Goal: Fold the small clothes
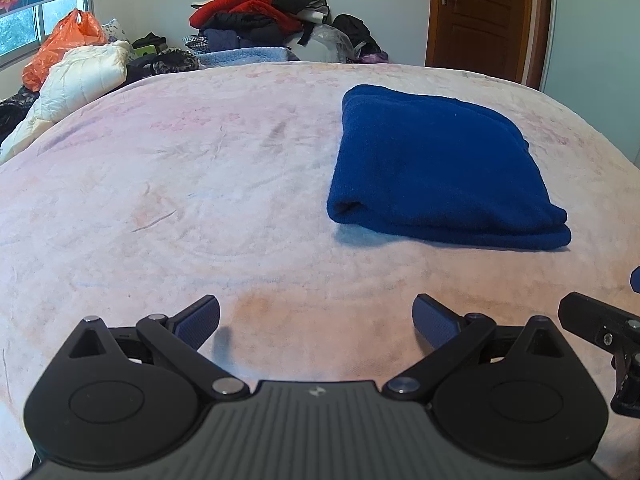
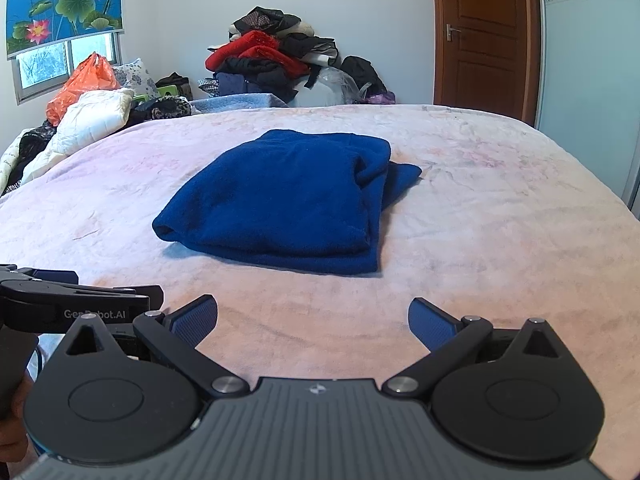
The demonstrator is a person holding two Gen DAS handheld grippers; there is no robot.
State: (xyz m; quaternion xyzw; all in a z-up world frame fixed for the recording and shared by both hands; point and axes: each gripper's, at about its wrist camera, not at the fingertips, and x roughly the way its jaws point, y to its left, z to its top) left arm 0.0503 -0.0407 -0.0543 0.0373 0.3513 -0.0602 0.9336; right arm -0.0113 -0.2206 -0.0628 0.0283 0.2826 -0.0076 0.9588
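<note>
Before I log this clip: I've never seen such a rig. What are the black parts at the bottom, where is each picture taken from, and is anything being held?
There is no robot here. A person holds a two-finger claw in each hand, and each claw carries a wide-angle camera looking out along its fingers. One picture comes from the left claw, the other from the right claw. The black parts at the bottom are the claws' own arms, tipped with blue pads. Both claws are open and hold nothing. Ahead of them a blue garment, already folded, lies on a pale pink blanket over a bed. Behind it are a heap of clothes, an orange bag and a wooden door. In the left view, the right claw's edge shows at the right.
</note>
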